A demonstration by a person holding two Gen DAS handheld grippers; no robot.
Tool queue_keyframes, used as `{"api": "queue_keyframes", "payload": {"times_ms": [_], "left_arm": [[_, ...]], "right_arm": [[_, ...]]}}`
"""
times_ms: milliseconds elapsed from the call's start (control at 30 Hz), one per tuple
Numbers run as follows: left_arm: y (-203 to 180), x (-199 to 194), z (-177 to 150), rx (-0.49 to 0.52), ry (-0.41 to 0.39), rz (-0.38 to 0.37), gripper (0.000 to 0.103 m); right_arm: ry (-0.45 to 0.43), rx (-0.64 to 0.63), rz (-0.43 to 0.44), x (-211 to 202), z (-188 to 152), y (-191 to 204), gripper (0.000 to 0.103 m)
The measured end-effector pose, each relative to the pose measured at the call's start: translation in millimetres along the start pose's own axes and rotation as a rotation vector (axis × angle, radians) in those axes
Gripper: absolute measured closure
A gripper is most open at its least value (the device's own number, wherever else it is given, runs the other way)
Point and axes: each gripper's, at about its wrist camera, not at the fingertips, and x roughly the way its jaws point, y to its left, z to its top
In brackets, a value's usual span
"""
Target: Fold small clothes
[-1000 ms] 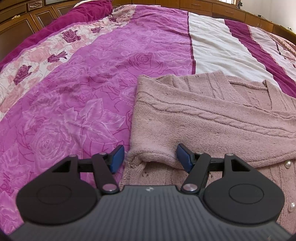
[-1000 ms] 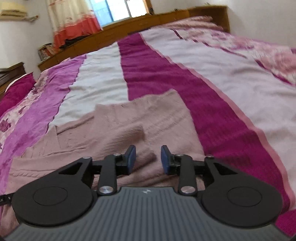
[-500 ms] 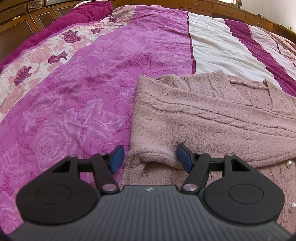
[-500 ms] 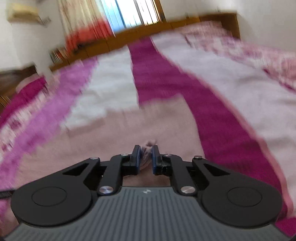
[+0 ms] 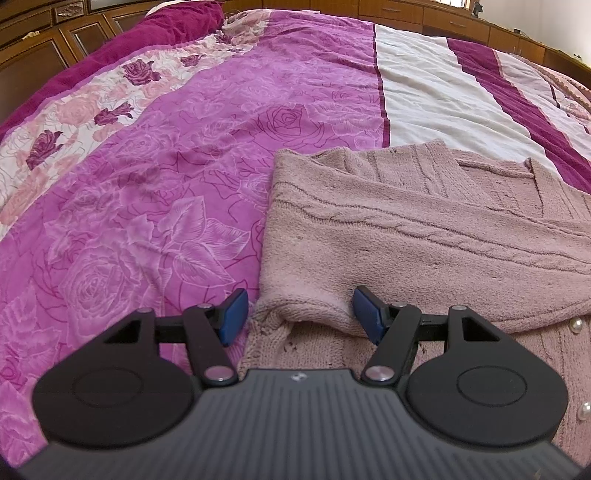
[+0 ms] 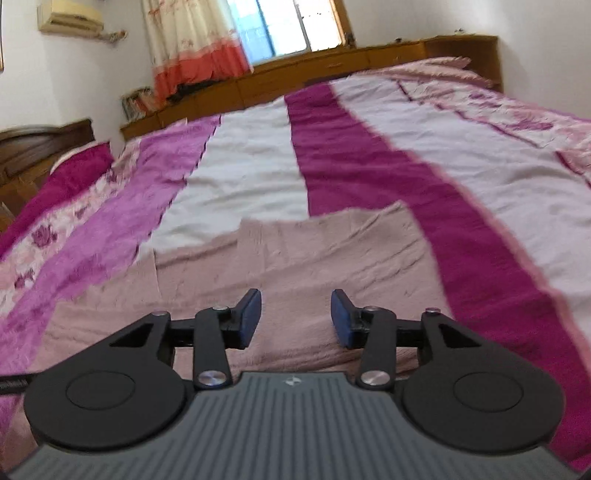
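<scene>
A dusty-pink knitted cardigan (image 5: 424, 236) with pearl buttons (image 5: 576, 325) lies flat on the bed, one sleeve folded across its body. My left gripper (image 5: 299, 314) is open, its blue pads on either side of the sleeve cuff (image 5: 314, 312) at the cardigan's left edge, not closed on it. In the right wrist view the cardigan (image 6: 325, 254) spreads out ahead. My right gripper (image 6: 295, 317) is open and empty just above the knit.
The bed has a bedspread with magenta rose print (image 5: 147, 206), white (image 5: 436, 92) and dark magenta stripes (image 6: 388, 173). Wooden cabinets (image 5: 48, 37) stand behind the bed. A curtained window (image 6: 280, 26) and low wooden shelf (image 6: 332, 70) are at the far side.
My right gripper closed on a fold of the cardigan, swung with it, then opened and let it go; the raised fold is now lying flat. My left gripper stayed still and open.
</scene>
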Motion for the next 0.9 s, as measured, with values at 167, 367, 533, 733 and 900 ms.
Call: {"api": "queue_keyframes", "payload": {"times_ms": [167, 367, 533, 733, 900], "left_arm": [[0, 0, -2, 0.005, -0.003, 0.003, 0.034], [0, -2, -1, 0.009, -0.003, 0.01, 0.034], [0, -17, -2, 0.013, -0.005, 0.017, 0.036], [-1, -42, -12, 0.018, -0.006, 0.014, 0.036], [0, -63, -19, 0.019, 0.006, 0.003, 0.036]], "right_arm": [[0.031, -0.074, -0.026, 23, -15, -2, 0.053], [0.038, -0.004, -0.005, 16, -9, -9, 0.053], [0.045, 0.041, 0.028, -6, -5, -14, 0.049], [0.042, 0.053, 0.074, -37, -9, -14, 0.046], [0.063, 0.064, 0.109, -60, -17, -16, 0.046]]}}
